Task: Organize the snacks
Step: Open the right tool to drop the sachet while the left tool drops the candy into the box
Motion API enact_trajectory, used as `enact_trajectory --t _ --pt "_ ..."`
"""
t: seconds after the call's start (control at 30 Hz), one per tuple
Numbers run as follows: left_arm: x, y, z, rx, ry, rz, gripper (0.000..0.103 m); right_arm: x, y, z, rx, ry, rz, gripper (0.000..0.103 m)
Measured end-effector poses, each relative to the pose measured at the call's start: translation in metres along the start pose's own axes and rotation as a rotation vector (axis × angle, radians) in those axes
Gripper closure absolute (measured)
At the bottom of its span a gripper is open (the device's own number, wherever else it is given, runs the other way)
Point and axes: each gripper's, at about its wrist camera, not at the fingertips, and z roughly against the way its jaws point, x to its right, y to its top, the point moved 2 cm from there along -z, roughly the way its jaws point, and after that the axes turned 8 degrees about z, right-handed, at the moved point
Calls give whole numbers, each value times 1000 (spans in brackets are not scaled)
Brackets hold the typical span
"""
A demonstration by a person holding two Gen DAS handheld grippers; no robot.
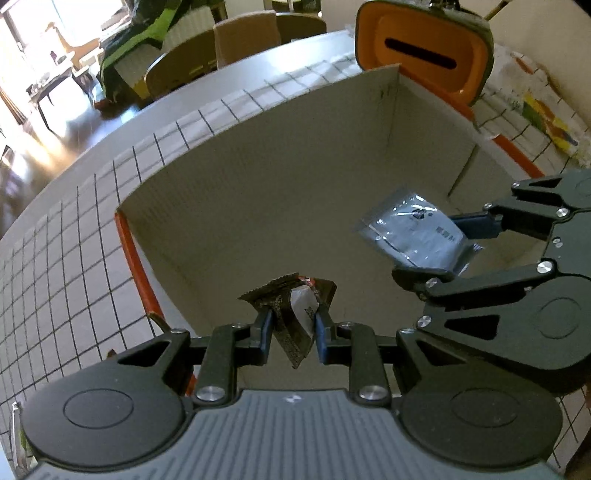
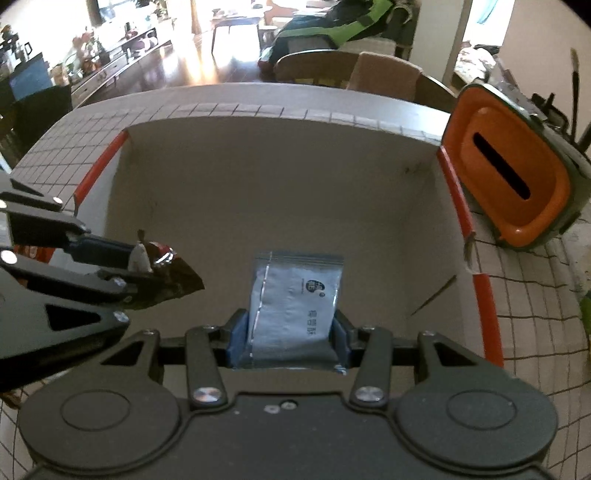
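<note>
A grey cardboard box [image 1: 258, 177] with orange edges stands open on the gridded tablecloth, and both grippers hang over its inside. My left gripper [image 1: 293, 325] is shut on a dark brown snack wrapper [image 1: 291, 306] with a white patch. The same wrapper [image 2: 166, 280] shows at the left of the right wrist view. My right gripper [image 2: 291, 341] is shut on a pale blue foil sachet [image 2: 295, 299], which sticks up between the blue pads. From the left wrist view that sachet [image 1: 413, 229] hangs in the right gripper [image 1: 437, 247] at the right side of the box.
An orange and green container [image 2: 509, 181] with a dark slot lies tipped beside the box's right wall [image 2: 458, 206]. Chairs [image 1: 243, 40] stand at the table's far edge, with a green and black bag [image 1: 147, 29] behind. Colourful packaging [image 1: 546, 114] lies at the far right.
</note>
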Motion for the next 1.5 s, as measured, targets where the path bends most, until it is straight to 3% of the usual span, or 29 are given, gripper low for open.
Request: enact_trajectory --t 0.33,0.67,0.8,1.5 --pt "-2 -5 4 11 -31 28 79 4 2 0 2 21 -10 55" --pt "-17 -10 33 73 -62 61 72 9 7 25 56 17 -37 40" --pt "-23 -15 47 101 -71 60 70 5 9 40 81 10 -40 39" --pt "-90 -63 125 257 -124 102 43 -57 21 104 232 31 -54 20"
